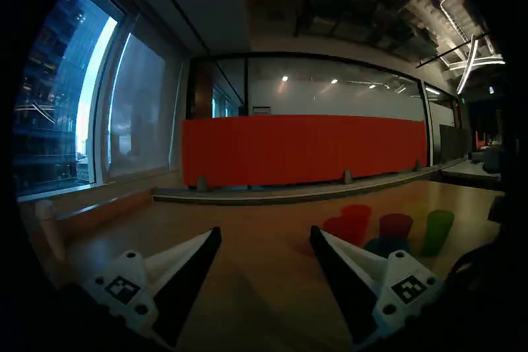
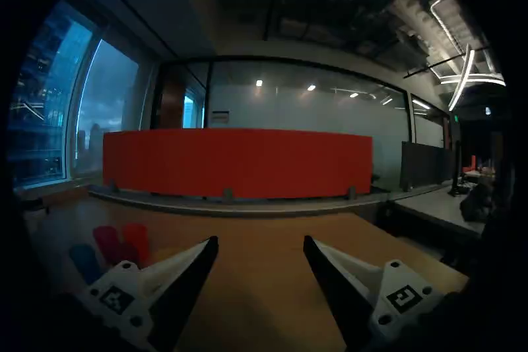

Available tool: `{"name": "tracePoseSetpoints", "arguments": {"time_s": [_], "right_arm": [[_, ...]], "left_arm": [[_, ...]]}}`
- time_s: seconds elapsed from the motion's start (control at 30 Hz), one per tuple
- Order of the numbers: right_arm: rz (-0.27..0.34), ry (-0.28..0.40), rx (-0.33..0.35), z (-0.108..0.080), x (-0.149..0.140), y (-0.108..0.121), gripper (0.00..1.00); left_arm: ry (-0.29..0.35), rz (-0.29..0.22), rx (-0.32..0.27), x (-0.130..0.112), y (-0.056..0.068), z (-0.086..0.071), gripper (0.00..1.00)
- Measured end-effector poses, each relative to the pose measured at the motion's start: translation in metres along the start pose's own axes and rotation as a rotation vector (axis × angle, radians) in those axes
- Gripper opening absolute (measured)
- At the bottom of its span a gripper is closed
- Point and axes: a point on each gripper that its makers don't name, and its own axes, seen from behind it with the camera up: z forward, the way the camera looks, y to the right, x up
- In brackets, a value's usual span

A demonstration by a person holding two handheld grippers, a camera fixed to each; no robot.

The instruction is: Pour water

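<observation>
- Spreading wide, the fingers of the left gripper stand open and grip nothing; bare wooden surface shows between their dark inner faces.
- Each finger's white outer shell carries a square black-and-white marker near its base.
- The right gripper has its fingers parted in the same way, also empty, over the same wooden surface.
- In the left gripper view a group of cups stands upright on the surface, ahead and to the right of the open fingers and clear of them.
- From left to right these are a red cup, a dark red cup and a green cup.
- A blue cup sits lower in the picture, just in front of the dark red one, partly hidden by the right-hand fingertip.
- In the right gripper view the cups lie to the left, past the left-hand finger: the blue cup outermost, then the dark red cup and the red cup.
- The light is too dim to tell whether any cup holds water.
- A long red panel runs along the far edge of the surface.
- Behind the panel is a glass wall, a tall window opens at the left, and a bright ceiling light hangs at the upper right.
</observation>
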Motion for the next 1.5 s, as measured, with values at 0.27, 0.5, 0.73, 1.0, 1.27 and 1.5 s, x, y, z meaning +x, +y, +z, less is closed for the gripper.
{"name": "tracePoseSetpoints", "arguments": {"time_s": [0.27,0.5,0.73,1.0,1.27,1.5], "right_arm": [[-0.006,0.002,0.005,0.001,0.003,-0.005,1.00],[-0.012,0.008,0.004,0.002,0.005,-0.007,1.00],[-0.013,0.006,0.009,0.001,0.004,-0.011,1.00],[-0.013,0.007,0.016,0.001,0.005,-0.013,1.00],[-0.010,0.010,0.025,0.000,0.005,-0.014,1.00],[0.000,0.019,0.030,0.000,0.004,-0.010,1.00]], "left_arm": [[0.001,-0.009,-0.005,-0.006,-0.002,0.001,1.00],[-0.007,-0.027,-0.011,-0.008,-0.003,0.002,1.00],[-0.016,-0.025,-0.012,-0.011,-0.004,0.004,1.00],[-0.016,-0.025,-0.008,-0.011,-0.004,0.003,1.00],[-0.019,-0.024,-0.010,-0.011,-0.005,0.004,1.00],[-0.019,-0.024,-0.010,-0.012,-0.004,0.004,1.00]]}}
